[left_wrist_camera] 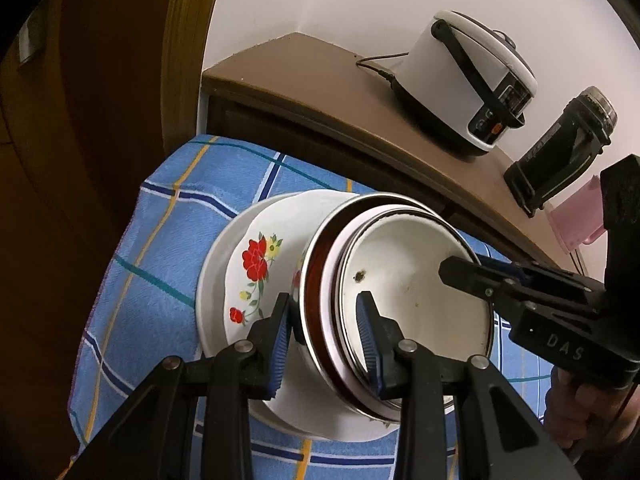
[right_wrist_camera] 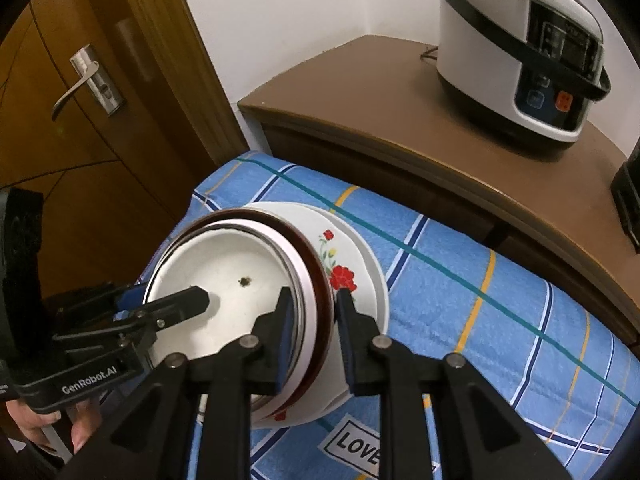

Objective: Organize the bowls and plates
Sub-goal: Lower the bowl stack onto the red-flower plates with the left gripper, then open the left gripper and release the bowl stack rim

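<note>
A stack of nested white enamel bowls [left_wrist_camera: 416, 280] with metal and dark red rims sits on white plates with red flowers [left_wrist_camera: 250, 276] on a blue checked cloth. My left gripper [left_wrist_camera: 326, 320] is shut on the near rim of the bowl stack, one finger inside, one outside. My right gripper [right_wrist_camera: 314, 312] is shut on the opposite rim of the bowls [right_wrist_camera: 224, 272], above the flowered plate [right_wrist_camera: 344, 268]. Each gripper shows in the other's view: the right one [left_wrist_camera: 480, 276] and the left one [right_wrist_camera: 168, 304].
A brown cabinet [right_wrist_camera: 400, 112] stands behind the cloth-covered surface [right_wrist_camera: 480, 312], with a white rice cooker [right_wrist_camera: 516, 48], a black appliance [left_wrist_camera: 560, 156] and a pink cup [left_wrist_camera: 576, 216]. A wooden door [right_wrist_camera: 88, 88] is at the left.
</note>
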Available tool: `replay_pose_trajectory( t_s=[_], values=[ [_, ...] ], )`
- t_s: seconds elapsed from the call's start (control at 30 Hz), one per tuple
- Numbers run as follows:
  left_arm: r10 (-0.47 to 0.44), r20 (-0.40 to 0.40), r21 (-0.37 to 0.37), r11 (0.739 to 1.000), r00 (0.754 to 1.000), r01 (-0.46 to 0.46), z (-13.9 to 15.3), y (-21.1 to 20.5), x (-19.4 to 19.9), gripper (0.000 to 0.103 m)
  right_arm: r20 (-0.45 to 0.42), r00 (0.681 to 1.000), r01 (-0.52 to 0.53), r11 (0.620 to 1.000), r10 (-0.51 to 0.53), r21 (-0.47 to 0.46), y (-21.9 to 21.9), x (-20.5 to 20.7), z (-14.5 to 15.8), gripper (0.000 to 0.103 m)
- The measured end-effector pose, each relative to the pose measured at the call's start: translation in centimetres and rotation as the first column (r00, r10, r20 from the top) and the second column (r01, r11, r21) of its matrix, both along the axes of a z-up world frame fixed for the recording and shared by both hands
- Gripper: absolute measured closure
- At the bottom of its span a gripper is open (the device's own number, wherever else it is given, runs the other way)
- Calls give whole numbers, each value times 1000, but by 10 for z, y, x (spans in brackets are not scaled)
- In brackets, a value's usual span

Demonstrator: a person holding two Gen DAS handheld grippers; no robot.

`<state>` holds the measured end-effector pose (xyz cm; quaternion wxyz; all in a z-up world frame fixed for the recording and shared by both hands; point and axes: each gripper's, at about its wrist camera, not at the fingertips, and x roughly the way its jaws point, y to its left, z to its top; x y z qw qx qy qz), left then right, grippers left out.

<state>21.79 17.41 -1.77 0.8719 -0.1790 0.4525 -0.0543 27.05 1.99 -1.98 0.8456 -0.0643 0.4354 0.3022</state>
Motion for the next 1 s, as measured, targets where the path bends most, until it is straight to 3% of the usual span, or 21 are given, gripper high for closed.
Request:
replay_pose_trajectory(
  t_s=[0.2,0.53,0.73,0.87,1.0],
  values=[
    [2,70,78,997,998,-8,4,-8,-2,67,7,1000,3,1000,-3,10,1,2,-4,82],
    [18,181,95,995,983,-35,1,-6,-7,67,131,991,12,1000,-11,-7,1,-12,-5,82],
    [13,215,125,991,976,-40,0,-10,-11,65,216,976,24,1000,-20,-15,4,-21,-10,82],
    [17,210,139,989,978,-47,-1,-11,-12,63,222,975,31,1000,-30,-3,2,-22,-10,81],
    [28,204,152,987,979,-60,1,-11,-14,49,234,971,39,999,-41,15,-2,-26,-8,82]
  ],
)
